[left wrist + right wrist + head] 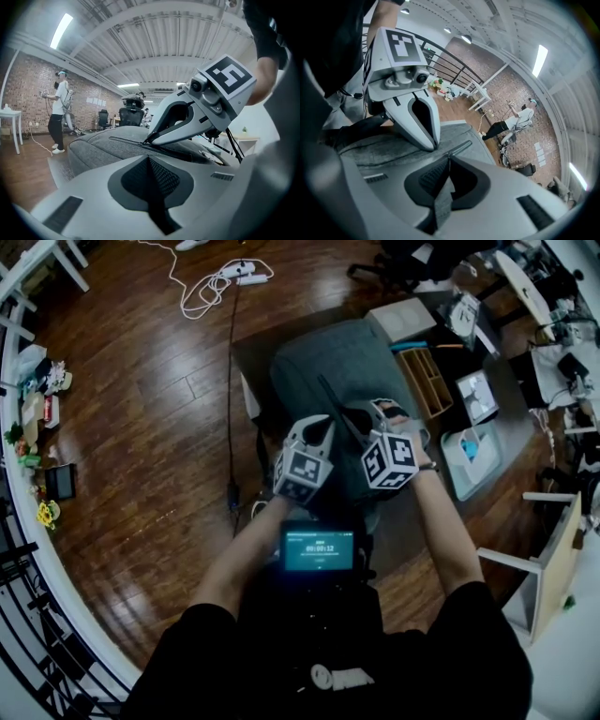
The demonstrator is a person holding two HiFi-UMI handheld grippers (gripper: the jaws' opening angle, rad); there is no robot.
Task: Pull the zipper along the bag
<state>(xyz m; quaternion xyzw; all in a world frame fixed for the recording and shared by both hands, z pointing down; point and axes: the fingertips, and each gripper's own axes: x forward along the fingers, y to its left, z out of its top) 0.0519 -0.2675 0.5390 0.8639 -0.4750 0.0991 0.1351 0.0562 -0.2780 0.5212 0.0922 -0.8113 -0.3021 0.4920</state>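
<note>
Grey felt-like bag (337, 362), right tongs (449, 157) pinching woven grey strip (443, 201)

dim head view; bright ceiling tubes (61, 30); heavy fisheye warp, dark corners.

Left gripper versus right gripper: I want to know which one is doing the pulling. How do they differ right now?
The right gripper pinches a gray strap between its jaws; the left gripper has nothing between its own. The right gripper's tip sits on the zipper line; the left gripper's tip is down on the fabric beside it. Shared: both are shut, with tips down on the gray bag.
</note>
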